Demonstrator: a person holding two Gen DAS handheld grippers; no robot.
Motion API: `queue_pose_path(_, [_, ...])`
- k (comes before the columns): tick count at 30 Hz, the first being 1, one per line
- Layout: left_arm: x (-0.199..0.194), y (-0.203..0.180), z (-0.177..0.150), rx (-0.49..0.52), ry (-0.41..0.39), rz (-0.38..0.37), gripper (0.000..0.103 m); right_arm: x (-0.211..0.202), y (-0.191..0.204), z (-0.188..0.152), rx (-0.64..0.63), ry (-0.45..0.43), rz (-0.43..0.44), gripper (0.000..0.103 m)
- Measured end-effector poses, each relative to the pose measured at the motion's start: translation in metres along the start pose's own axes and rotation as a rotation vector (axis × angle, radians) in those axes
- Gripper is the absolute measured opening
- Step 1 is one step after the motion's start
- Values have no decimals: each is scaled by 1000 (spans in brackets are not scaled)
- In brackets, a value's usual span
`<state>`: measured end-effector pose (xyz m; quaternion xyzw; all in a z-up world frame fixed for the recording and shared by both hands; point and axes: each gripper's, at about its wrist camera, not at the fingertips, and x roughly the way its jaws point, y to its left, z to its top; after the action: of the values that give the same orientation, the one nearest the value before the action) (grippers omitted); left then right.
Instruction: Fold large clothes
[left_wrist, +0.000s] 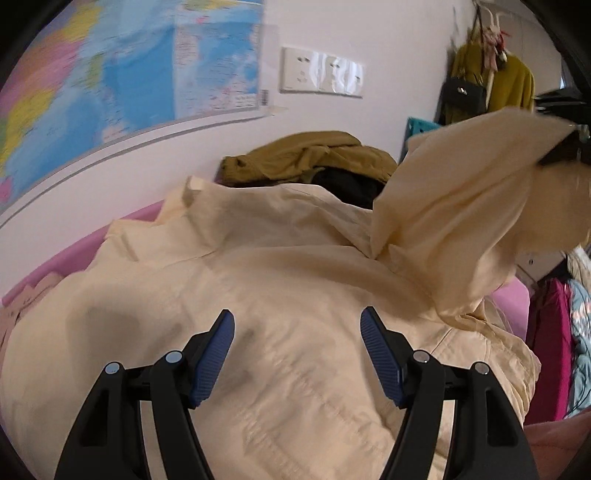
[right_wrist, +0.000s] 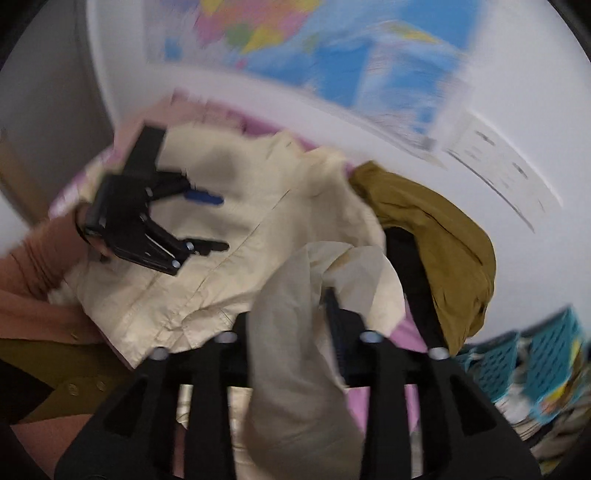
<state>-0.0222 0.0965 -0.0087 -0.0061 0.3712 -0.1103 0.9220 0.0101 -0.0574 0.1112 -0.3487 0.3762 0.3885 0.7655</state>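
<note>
Pink bed (left_wrist: 55, 258) against a white wall carrying a large blue world map (left_wrist: 122, 85); bed holds everything. Cream woven cotton jacket (left_wrist: 258, 295) lies spread over most of the bed, collar toward the wall. Behind it, touching its far edge, a crumpled olive-mustard garment heap (left_wrist: 306, 155) with something black under it. Teal plastic lattice baskets (right_wrist: 532, 354) off to the right, blurred.

Step in hand, as I judge it: sleeve fold. The jacket's cream sleeve (left_wrist: 454, 206) is lifted off the body, drawn up and to the right in the left wrist view, its end running to the right hand-held gripper (left_wrist: 565, 147) at the frame edge. Right wrist view: sleeve fabric bunched between that gripper's fingers, one blue pad (right_wrist: 334, 325) against the cloth, other side hidden by the fabric; looks clamped on the sleeve at a narrow gap. Heavy motion blur there.

Left hand-held gripper (left_wrist: 297, 354) hovers over the jacket's back panel, jaws wide, nothing between them; cannot tell if the tips touch the cloth. Orange-brown sleeved arm (right_wrist: 33, 258) behind it.

Next move likely needs: carry the sleeve across and lay it flat on the body, left gripper pinning the shoulder area so the panel does not drag. Risk: thin cloth slipping out.
</note>
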Motion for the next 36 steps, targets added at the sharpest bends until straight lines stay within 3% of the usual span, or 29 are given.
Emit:
queue_pose_path(1, [-3,4,-3,-11,-3,1,68,8,13,10,-25,19,-20,63])
queue_pose_path(3, [-11,15,-12,-33,-6,7,68,20,38,28,-94,51,-43,74])
queue_pose_path(7, [-25,37,-32,-83,-9,25,68,21,64,46,-169,26,-12,80])
queue_pose_path(10, [-34,52,-44,-124,-15,17,68,12,62,55,-108,-49,81,82])
queue_pose_path(13, [-44,66,-53,-171,-28,-16,68,11,51,53,-54,-112,72,83])
queue_pose_path(17, [-70,63,-66,-175,-61,-133,68,46,17,22,82,-98,53,84])
queue_pose_path(20, [-85,37,-72,-110,-73,-226,87,84,-32,-19,280,-83,58,84])
queue_pose_path(23, [-86,4,-80,-35,-36,-343,90,113,-87,-72,524,-110,131,84])
queue_pose_path(26, [-72,-24,-84,36,28,-381,96,136,-127,-120,730,-145,190,84])
queue_pose_path(29, [-39,-36,-83,50,160,-331,96,161,-148,-158,861,-166,241,86])
queue_pose_path(30, [-27,-34,-81,27,206,-317,86,166,-149,-164,880,-173,262,86])
queue_pose_path(31, [-19,-29,-79,2,227,-314,61,172,-150,-170,904,-180,291,86])
queue_pose_path(32, [-10,-20,-77,-38,263,-331,46,176,-150,-172,914,-183,317,86])
queue_pose_path(33, [-6,-10,-75,-72,281,-327,24,178,-148,-174,917,-193,342,86])
queue_pose_path(36, [-19,28,-62,-136,217,-214,15,181,-146,-173,907,-253,417,86])
